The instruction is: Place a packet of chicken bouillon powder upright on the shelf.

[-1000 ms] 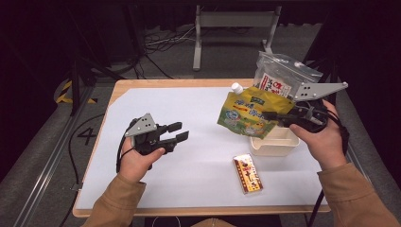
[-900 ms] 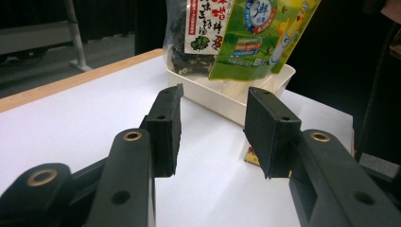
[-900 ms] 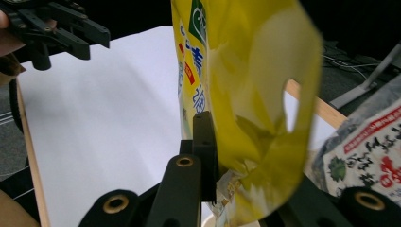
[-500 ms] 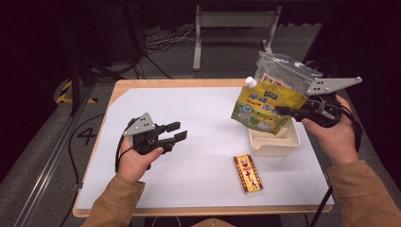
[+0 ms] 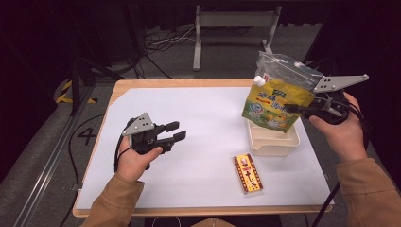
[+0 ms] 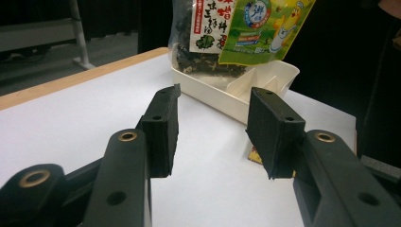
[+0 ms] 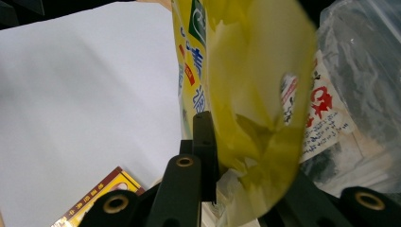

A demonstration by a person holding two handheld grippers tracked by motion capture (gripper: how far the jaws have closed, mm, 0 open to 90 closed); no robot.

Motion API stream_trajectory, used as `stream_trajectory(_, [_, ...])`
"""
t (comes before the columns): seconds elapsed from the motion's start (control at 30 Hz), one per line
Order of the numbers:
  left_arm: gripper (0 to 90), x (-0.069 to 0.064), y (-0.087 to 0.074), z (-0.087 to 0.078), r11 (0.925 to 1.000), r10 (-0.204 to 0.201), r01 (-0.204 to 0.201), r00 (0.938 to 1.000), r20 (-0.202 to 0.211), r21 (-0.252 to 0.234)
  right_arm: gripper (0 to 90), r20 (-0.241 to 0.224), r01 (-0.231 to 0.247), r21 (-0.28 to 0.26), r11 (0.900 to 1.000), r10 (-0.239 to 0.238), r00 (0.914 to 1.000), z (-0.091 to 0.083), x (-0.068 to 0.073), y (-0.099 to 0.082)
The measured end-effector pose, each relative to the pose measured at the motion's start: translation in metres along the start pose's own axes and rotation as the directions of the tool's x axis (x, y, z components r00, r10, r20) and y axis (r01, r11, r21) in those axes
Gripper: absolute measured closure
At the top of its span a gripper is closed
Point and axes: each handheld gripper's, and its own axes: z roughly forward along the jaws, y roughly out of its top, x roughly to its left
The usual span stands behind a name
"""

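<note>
Right gripper [image 5: 289, 108] pinching yellow-green pouch [image 5: 271, 105], Asian print unreadable, above white tray [image 5: 274, 141] near table's right edge. Left gripper [image 5: 177, 131] spread, empty.

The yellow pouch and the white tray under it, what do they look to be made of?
The yellow pouch, pinched in the right gripper, looks like thin, glossy plastic film: it creases, shines, and light passes through it in the right gripper view. The white tray looks like rigid, smooth moulded plastic, with thin divider walls; it could be another stiff material.
</note>
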Motion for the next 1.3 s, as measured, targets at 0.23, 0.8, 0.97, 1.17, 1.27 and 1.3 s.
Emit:
stream_trajectory(0.23, [54.8,0.002,-0.001,0.000,1.0000,0.000,0.000,1.0000,-0.001,0.004,83.6,0.005,-0.004,0.025,0.9997,0.004,1.0000,-0.001,-0.007,-0.003])
stream_trajectory(0.8, [54.7,0.002,-0.002,0.001,0.9998,-0.013,0.012,0.9999,0.005,0.015,83.5,-0.007,-0.027,0.077,0.9967,0.028,0.9996,0.001,-0.015,-0.012])
stream_trajectory(0.97, [54.9,0.003,-0.002,0.001,0.9998,-0.014,0.014,0.9999,0.005,0.013,83.5,-0.019,-0.025,0.096,0.9951,0.027,0.9994,0.005,-0.017,-0.014])
stream_trajectory(1.17, [55.0,0.004,-0.002,0.001,0.9998,-0.013,0.013,0.9999,0.005,0.014,83.6,-0.034,-0.025,0.122,0.9922,0.029,0.9990,0.008,-0.018,-0.016])
stream_trajectory(1.27, [55.0,0.003,-0.002,0.001,0.9997,-0.017,0.017,0.9998,0.009,0.020,83.8,-0.042,-0.017,0.137,0.9904,0.023,0.9989,0.010,-0.017,-0.016])
stream_trajectory(1.3, [55.0,0.003,-0.003,0.002,0.9997,-0.018,0.017,0.9998,0.010,0.019,83.8,-0.042,-0.014,0.141,0.9899,0.020,0.9989,0.011,-0.017,-0.016])
